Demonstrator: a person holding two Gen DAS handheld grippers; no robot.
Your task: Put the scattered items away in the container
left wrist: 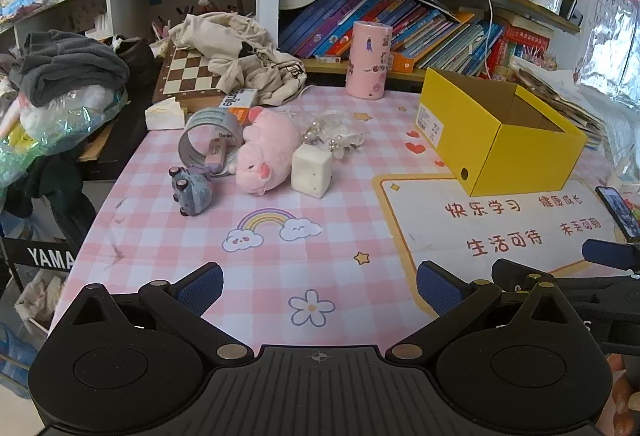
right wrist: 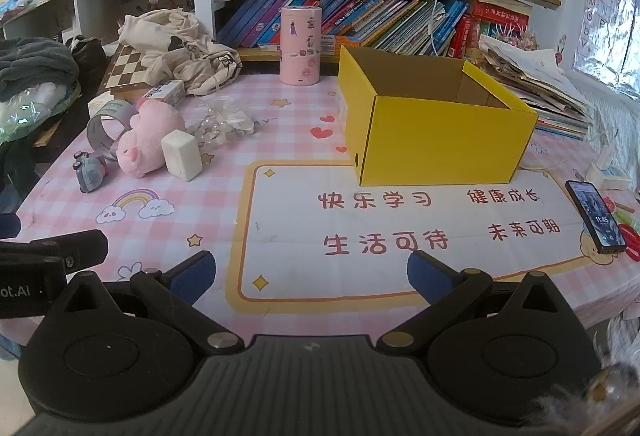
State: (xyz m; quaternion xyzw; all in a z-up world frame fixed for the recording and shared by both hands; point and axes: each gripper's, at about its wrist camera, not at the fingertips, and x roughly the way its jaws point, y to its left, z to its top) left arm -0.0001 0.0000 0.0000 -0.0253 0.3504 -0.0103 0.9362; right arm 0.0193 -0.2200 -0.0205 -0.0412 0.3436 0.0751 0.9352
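Both claws hang over the near edge of the desk (left wrist: 168,228), left claw (left wrist: 320,286) and right claw (right wrist: 312,272) spread wide with nothing between them, so nothing's packed yet imo. Pile sits around 11 o'clock in the left view: toy car (left wrist: 191,190), plush pig (left wrist: 266,152), white block (left wrist: 312,170), tape roll (left wrist: 210,134). Yellow box (right wrist: 436,140) waits open at 1 o'clock. Next: reach for the car. "YAMA" shows at 9 o'clock.

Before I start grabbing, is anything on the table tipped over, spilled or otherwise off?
Yes: the toy car lies on its side, wheels showing, and the pink plush pig is flopped over beside the white block. The yellow box stands upright. Nothing looks spilled.
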